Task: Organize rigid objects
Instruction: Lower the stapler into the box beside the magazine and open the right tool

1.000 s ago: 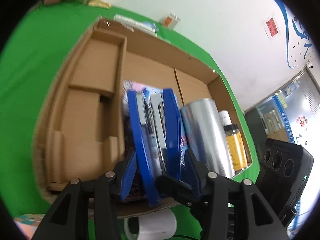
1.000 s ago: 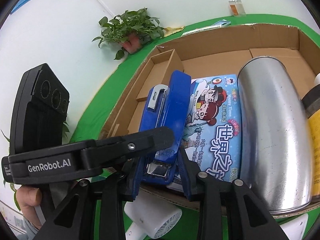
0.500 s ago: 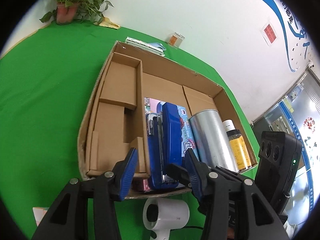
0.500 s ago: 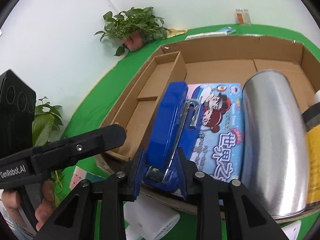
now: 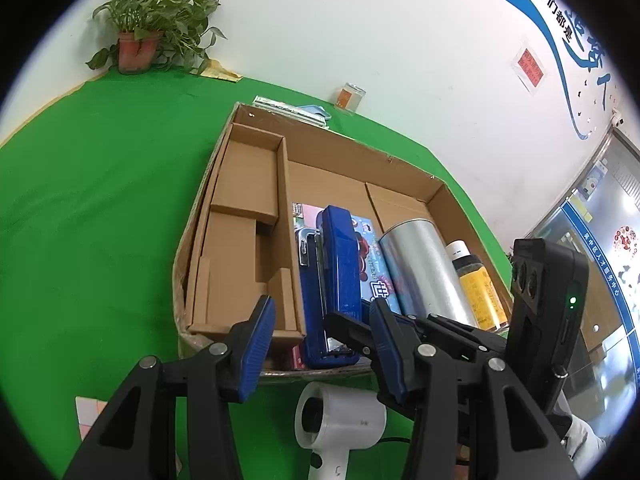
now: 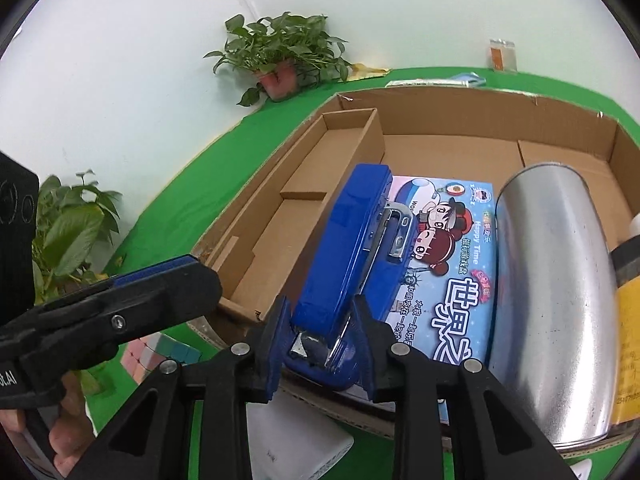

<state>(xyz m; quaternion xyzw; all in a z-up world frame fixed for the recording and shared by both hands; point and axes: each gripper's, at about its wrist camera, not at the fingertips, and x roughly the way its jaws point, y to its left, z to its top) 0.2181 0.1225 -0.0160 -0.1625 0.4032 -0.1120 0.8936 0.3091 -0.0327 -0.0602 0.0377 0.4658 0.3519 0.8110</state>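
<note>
The right gripper (image 6: 320, 344) is clamped on the near end of a blue stapler (image 6: 352, 256), its blue pads pressing both sides; its jaws have just been closing a little on it. The stapler stands on its side in the cardboard box (image 6: 460, 108), tilted, resting on a flat game box (image 6: 452, 264) printed with two cartoon children, the English words "Happy Time" and large white Chinese characters. Just right of that lies a shiny metal can (image 6: 556, 300) on its side, and beyond it a bottle with a yellow label (image 6: 628, 344), whose print is too small to read.

The left gripper (image 5: 320, 344) hangs at the box's near edge with its jaws partly open and nothing between them. From its camera the stapler (image 5: 336, 280) sits in the wide middle section of the box (image 5: 340, 148), against the cardboard divider. A white hair dryer (image 5: 340, 416) lies on the green cloth (image 5: 88, 200) just in front of the box.

The left gripper's body reads "…ot.AI" at the edge of the right camera's view, and a hand (image 6: 60, 432) grips its handle. A potted plant (image 5: 140, 40) stands at the wall. A red notice (image 5: 530, 66) and blue Chinese lettering mark the wall, unreadable from here.
</note>
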